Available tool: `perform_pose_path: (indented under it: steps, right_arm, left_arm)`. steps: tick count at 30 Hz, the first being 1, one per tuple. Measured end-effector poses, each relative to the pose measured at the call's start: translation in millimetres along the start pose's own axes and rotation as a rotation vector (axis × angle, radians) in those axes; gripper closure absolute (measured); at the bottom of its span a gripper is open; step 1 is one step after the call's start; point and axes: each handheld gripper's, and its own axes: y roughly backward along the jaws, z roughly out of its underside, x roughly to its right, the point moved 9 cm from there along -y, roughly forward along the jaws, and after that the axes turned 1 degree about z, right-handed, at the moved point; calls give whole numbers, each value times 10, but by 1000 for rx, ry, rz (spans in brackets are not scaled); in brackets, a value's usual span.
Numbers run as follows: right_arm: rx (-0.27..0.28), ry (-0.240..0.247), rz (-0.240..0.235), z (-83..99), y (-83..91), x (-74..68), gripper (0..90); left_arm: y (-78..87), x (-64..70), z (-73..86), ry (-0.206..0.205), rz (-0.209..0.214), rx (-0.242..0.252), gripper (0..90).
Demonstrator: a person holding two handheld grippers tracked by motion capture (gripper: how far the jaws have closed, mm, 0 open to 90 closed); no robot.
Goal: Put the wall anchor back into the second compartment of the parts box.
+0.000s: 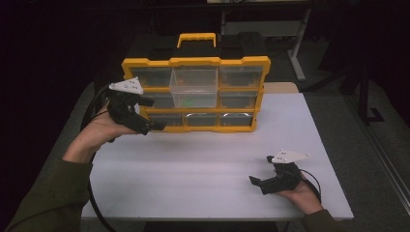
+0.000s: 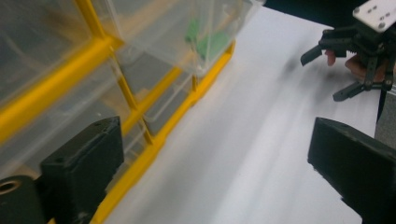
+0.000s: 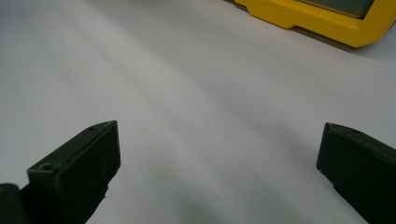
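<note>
A yellow organizer (image 1: 195, 62) with clear drawers stands upright at the back of the white table (image 1: 203, 159). Its top middle drawer (image 1: 194, 87) is pulled out and holds small green pieces (image 2: 200, 38). My left gripper (image 1: 152, 115) is held up at the organizer's lower left corner, open, with nothing between its jaws (image 2: 215, 177). Close beside its left jaw runs the yellow frame (image 2: 140, 163). My right gripper (image 1: 261, 169) rests low near the table's front right, open and empty (image 3: 215, 172); it also appears far off in the left gripper view (image 2: 345, 60).
A yellow carry handle (image 1: 196, 38) tops the organizer, and a dark case (image 1: 241, 44) sits behind it. The organizer's yellow base (image 3: 317, 18) lies ahead of the right gripper. Bare white tabletop stretches between the two grippers. Beyond the table the room is dark.
</note>
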Motion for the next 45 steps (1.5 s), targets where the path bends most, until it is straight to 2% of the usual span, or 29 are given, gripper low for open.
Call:
perform_pose_path:
  steps: [7, 14, 16, 18, 22, 25, 28, 36, 44, 45]
  right_arm:
    - [1, 1, 1, 0, 1, -1, 0]
    - [5, 4, 2, -5, 3, 1, 0]
    - [5, 4, 2, -5, 4, 2, 0]
    - [5, 5, 1, -5, 5, 0, 0]
    - [5, 7, 0, -5, 6, -4, 0]
    - [5, 7, 1, -5, 3, -4, 0]
    - [6, 7, 1, -8, 4, -3, 0]
    - [8, 4, 3, -10, 0, -4, 0]
    - [8, 4, 3, -11, 3, -5, 0]
    - [9, 4, 3, -13, 3, -5, 0]
  left_arm:
    - [-122, 68, 203, 4, 5, 13, 0]
    - [-264, 110, 439, 24, -7, 21, 0]
    - [-304, 116, 519, 11, -16, 21, 0]
    - [-350, 135, 589, 26, -18, 40, 0]
    - [-436, 174, 752, 23, -26, 37, 0]
    - [-470, 199, 856, 21, -31, 36, 0]
    - [-514, 231, 969, 38, -36, 64, 2]
    - [-588, 333, 1243, 56, -30, 72, 2]
    - [-604, 388, 1412, 76, -40, 106, 2]
    - [-601, 388, 1430, 68, -46, 109, 2]
